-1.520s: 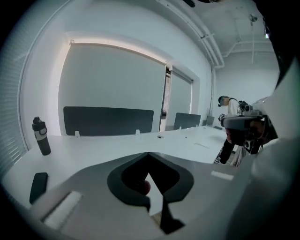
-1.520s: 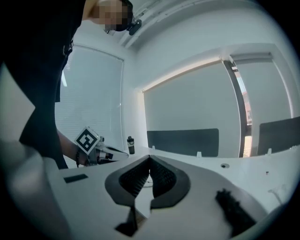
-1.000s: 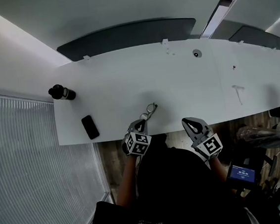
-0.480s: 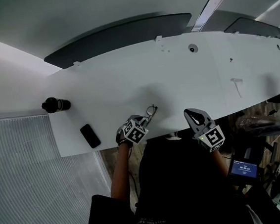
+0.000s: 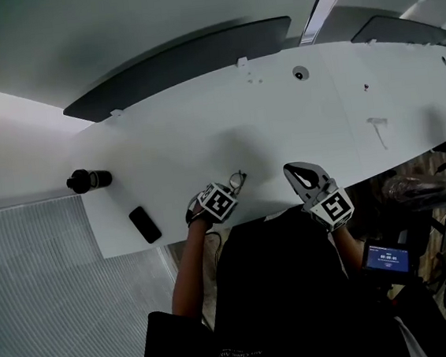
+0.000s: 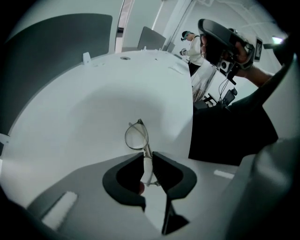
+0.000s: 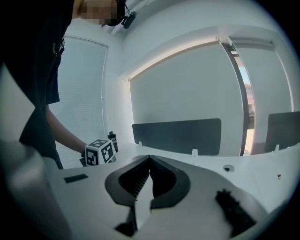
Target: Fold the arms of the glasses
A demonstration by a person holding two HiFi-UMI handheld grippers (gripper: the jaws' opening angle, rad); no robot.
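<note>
**Approach to the glasses, no arm yet seen folded**

Thin wire-framed glasses with round lenses (image 5: 238,182) lie on the white table (image 5: 280,120), close to its near edge and in front of the person. The left gripper (image 5: 230,189) points steeply down at them. In the left gripper view its fingers (image 6: 126,173) have just been opening and stand slightly apart. They straddle the frame, with one round lens (image 6: 137,136) showing beyond the tips and a wire part running back through the gap. Bare table shows on either side of that wire, so the fingers appear not to press on it. Which part of the frame this is cannot be told.

The right gripper (image 5: 292,172) hovers near the table edge, well to the right of the glasses. Its fingers (image 7: 164,180) are pressed together at the tips on nothing.

The step in hand is judged to be the first grasp, with the folding itself not begun. The next move probably calls for the left fingers to close gently on the frame and steady it. The right gripper would then come across, meet one arm near its free end and swing it inward about the hinge. A light, thin frame may slide on the smooth table if pushed unheld.
</note>
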